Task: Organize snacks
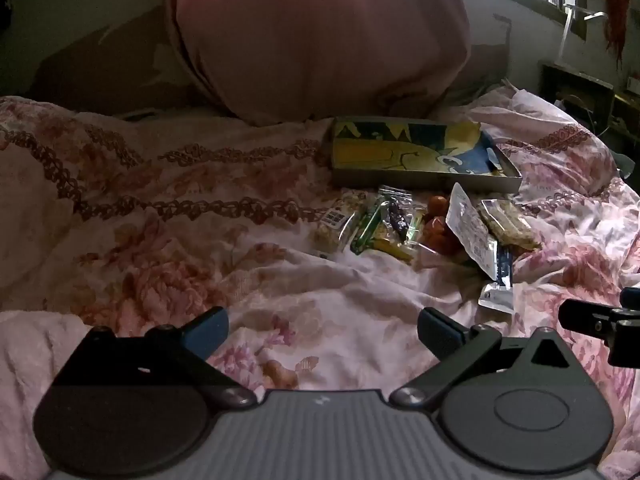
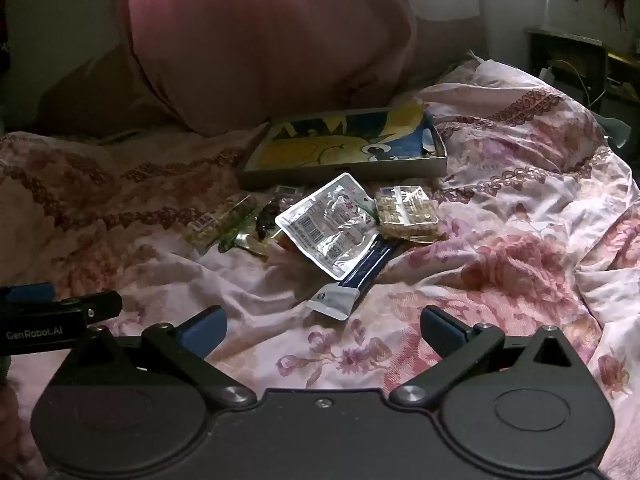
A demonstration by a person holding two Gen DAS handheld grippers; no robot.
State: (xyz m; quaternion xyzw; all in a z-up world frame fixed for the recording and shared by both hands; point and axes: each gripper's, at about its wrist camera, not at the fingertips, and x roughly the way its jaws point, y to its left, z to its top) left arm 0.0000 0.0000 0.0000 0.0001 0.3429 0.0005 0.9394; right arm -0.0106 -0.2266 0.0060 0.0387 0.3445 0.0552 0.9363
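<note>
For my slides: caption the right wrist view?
Open hand-held gripper faces snack packets before a tray on a bed.

Both tilt downward: the left gripper (image 1: 322, 332) and the right gripper (image 2: 323, 330), jaws spread wide, nothing between them.

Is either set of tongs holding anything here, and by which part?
Nothing is held. Left tongs and right tongs both gape over the bedspread, short of the snack packets.

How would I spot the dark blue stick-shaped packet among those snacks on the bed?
Start at the shallow box with the yellow and blue picture on the floral pink bedcover; the snack heap lies just in front of it. The dark blue stick-shaped packet pokes out from under the shiny silver pouch, nearest the grippers. It alone is long, narrow and blue, with a white end.
</note>
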